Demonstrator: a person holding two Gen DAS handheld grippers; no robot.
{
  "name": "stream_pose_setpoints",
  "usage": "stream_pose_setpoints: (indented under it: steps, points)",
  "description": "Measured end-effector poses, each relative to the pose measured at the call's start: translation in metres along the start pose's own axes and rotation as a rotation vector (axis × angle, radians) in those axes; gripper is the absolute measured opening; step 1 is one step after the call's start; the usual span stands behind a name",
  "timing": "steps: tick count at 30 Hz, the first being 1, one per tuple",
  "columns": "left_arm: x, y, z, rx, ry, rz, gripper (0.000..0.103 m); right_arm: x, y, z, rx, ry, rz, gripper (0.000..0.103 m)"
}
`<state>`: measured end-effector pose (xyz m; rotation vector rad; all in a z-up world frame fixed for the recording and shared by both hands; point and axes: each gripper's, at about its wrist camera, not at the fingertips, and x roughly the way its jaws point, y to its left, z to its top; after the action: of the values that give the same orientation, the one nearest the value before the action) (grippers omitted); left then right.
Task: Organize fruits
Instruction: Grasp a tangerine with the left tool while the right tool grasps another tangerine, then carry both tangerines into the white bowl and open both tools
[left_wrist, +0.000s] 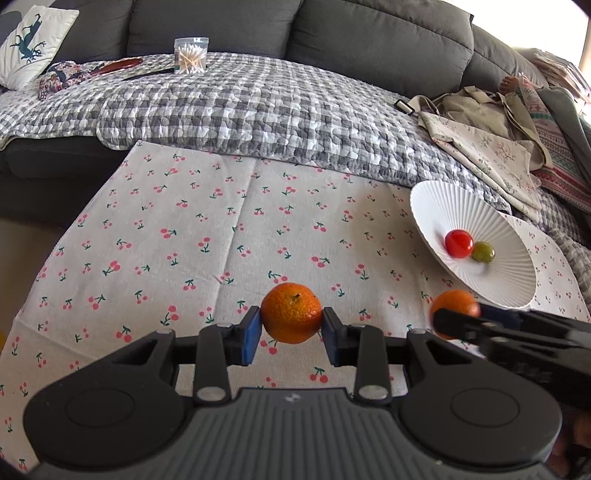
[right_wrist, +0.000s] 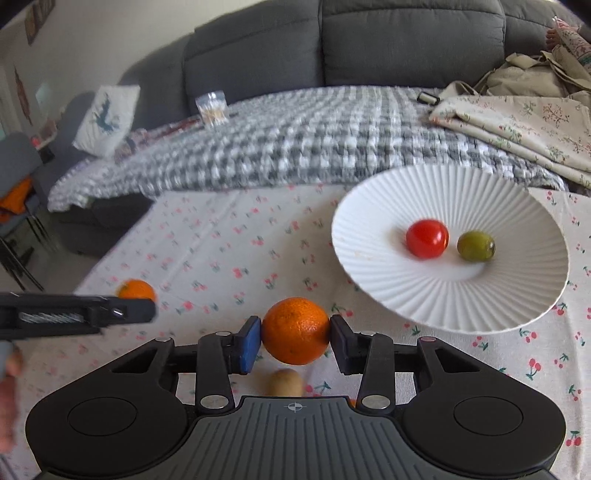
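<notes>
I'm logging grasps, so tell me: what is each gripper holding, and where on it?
The left gripper clamps an orange across its sides; the right gripper clamps another orange likewise.

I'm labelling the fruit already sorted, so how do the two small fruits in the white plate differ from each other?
The red fruit is bright glossy red; the green fruit is a duller olive green. The red fruit looks slightly larger than the green fruit. In the right wrist view the red fruit lies nearer the middle of the white plate, with the green fruit to its right. Both are small, round and lie close together in the plate's hollow.
</notes>
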<state>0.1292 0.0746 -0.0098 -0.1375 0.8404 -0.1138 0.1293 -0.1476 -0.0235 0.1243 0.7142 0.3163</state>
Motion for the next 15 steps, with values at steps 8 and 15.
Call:
stream_pose_setpoints:
  steps: [8,15]
  points:
    - [-0.008,-0.005,0.005,0.004,-0.040,-0.036,0.033,-0.046,-0.001,0.003,0.023,-0.040,0.053,0.039]
    - [-0.010,-0.010,0.011,0.005,-0.078,-0.042,0.033,-0.086,-0.027,0.004,0.093,-0.094,0.047,0.039]
